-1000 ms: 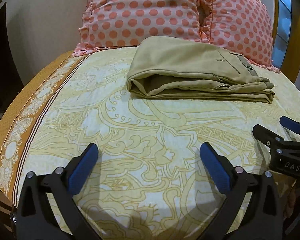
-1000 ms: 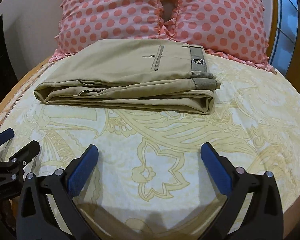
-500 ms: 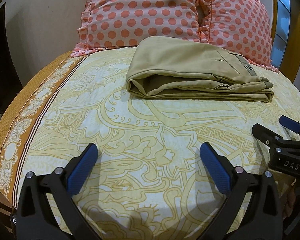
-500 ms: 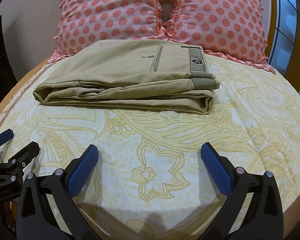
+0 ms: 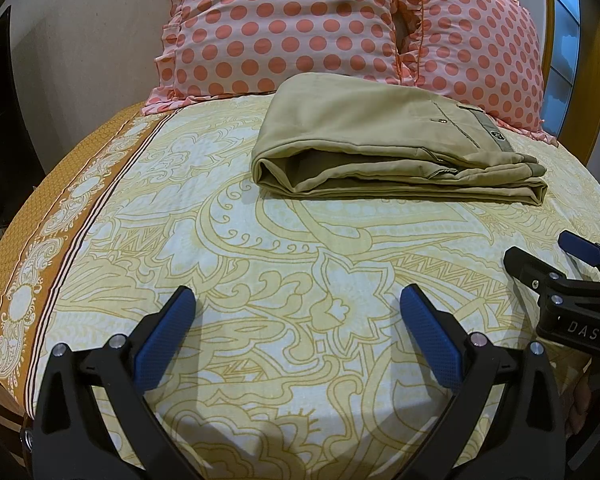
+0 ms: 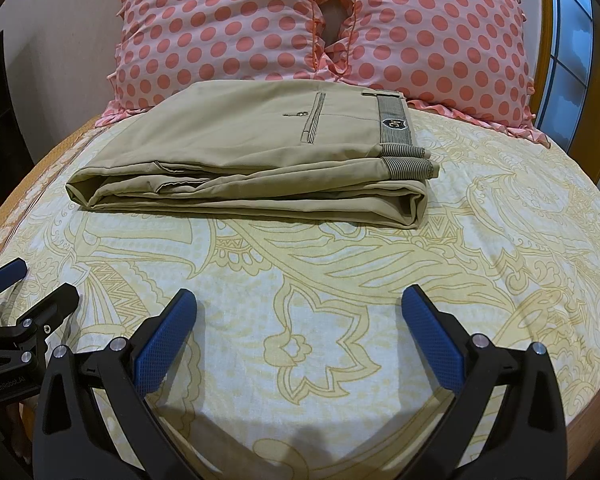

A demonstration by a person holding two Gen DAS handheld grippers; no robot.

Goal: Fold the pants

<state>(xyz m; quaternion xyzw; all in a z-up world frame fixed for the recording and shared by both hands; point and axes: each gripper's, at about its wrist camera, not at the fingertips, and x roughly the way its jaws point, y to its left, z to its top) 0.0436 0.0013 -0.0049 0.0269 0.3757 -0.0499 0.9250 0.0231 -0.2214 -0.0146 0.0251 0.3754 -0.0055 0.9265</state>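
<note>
Presently: one pair of khaki cotton pants, folded into a compact layered rectangle, lying on the bed's yellow paisley-print sheet just before two pink polka-dot pillows. Left gripper: jaws apart, empty, well short of the pants. Right gripper: jaws apart, empty, likewise. Folding appears complete; little remains beyond perhaps neatening the edges.

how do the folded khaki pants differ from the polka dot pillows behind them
The folded khaki pants are plain tan and lie flat on the yellow patterned bedsheet; the pink polka dot pillows are spotted, ruffled, plump and stand propped upright. Both are soft fabric, and neither claw touches them.
</note>
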